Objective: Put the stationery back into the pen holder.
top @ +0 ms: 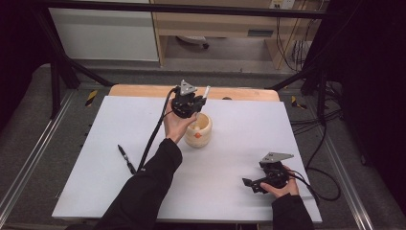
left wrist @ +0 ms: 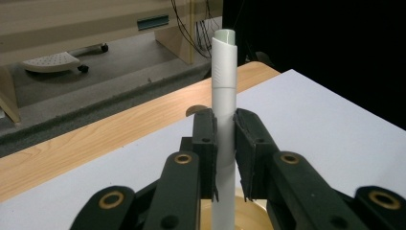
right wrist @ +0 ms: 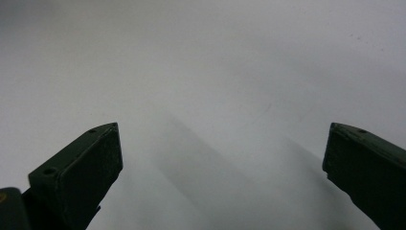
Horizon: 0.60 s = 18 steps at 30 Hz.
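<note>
High view: left tongs (top: 201, 101) raised, clamping white pen (top: 206, 91)

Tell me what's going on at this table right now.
A person is working with a handheld gripper in each hand. The left gripper is clamped on a white marker, holding it upright just above a round wooden cup near the middle of the white table. The right gripper rests low by the table's near right edge, its jaws wide apart with nothing between them. A black pen lies loose on the left side.
</note>
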Available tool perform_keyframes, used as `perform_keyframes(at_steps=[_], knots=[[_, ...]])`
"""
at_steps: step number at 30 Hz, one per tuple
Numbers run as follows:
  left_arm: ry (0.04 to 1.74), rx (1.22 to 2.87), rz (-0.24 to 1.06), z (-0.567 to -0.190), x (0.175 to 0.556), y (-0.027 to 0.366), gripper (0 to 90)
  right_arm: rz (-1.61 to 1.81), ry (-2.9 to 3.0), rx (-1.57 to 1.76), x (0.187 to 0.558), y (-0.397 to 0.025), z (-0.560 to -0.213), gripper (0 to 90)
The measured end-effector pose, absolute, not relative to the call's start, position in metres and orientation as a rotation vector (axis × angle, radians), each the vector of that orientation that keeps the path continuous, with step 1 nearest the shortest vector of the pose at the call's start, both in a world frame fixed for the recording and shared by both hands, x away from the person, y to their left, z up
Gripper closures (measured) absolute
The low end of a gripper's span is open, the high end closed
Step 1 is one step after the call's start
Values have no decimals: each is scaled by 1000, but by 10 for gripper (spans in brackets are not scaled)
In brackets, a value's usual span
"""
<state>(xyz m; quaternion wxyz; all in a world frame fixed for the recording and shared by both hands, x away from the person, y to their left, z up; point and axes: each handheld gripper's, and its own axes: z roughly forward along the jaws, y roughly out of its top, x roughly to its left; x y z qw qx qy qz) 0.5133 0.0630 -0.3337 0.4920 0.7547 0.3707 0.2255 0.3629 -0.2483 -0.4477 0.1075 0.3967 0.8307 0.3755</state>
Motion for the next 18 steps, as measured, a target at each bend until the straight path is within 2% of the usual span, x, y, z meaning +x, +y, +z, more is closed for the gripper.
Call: perform_keyframes(at_steps=[18], knots=[[900, 1877, 508, -369, 507, 65, 786, 1089, 2456, 1174, 362, -248, -448, 9]])
